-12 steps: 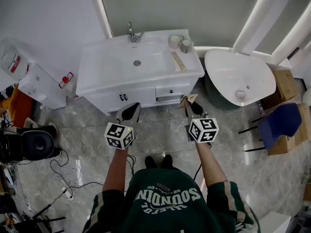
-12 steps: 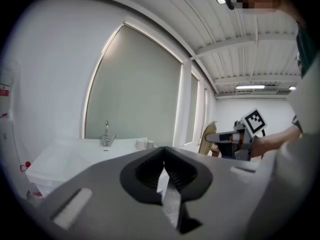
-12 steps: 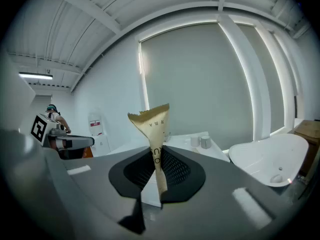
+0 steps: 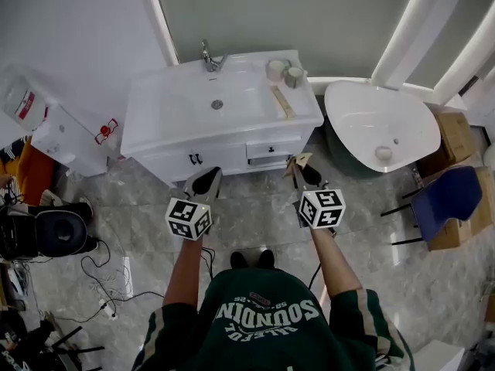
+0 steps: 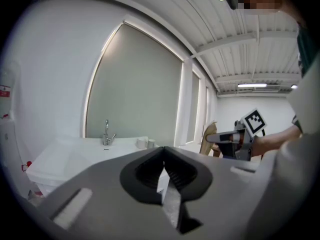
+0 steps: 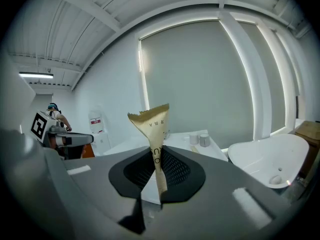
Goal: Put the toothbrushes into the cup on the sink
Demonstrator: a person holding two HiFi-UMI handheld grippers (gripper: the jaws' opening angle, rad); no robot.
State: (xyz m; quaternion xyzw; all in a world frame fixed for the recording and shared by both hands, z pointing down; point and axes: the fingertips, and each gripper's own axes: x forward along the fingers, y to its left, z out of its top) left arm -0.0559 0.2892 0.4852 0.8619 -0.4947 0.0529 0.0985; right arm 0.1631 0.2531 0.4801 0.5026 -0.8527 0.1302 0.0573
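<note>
Right gripper view: R gripper (image 6: 154,159) pinching tan wrapped toothbrush (image 6: 152,126) | L gripper (image 5: 164,156) jaws together, empty

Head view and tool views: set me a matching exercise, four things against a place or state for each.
Things:
1. tap
2. cups
3. bathtub
4. right tool

Places or states:
A. on the floor, right of the sink
B. shut on a tan paper packet
C. back edge of the sink, behind the basin
D. back right corner of the sink

Pairs: 1-C, 2-D, 3-A, 4-B
</note>
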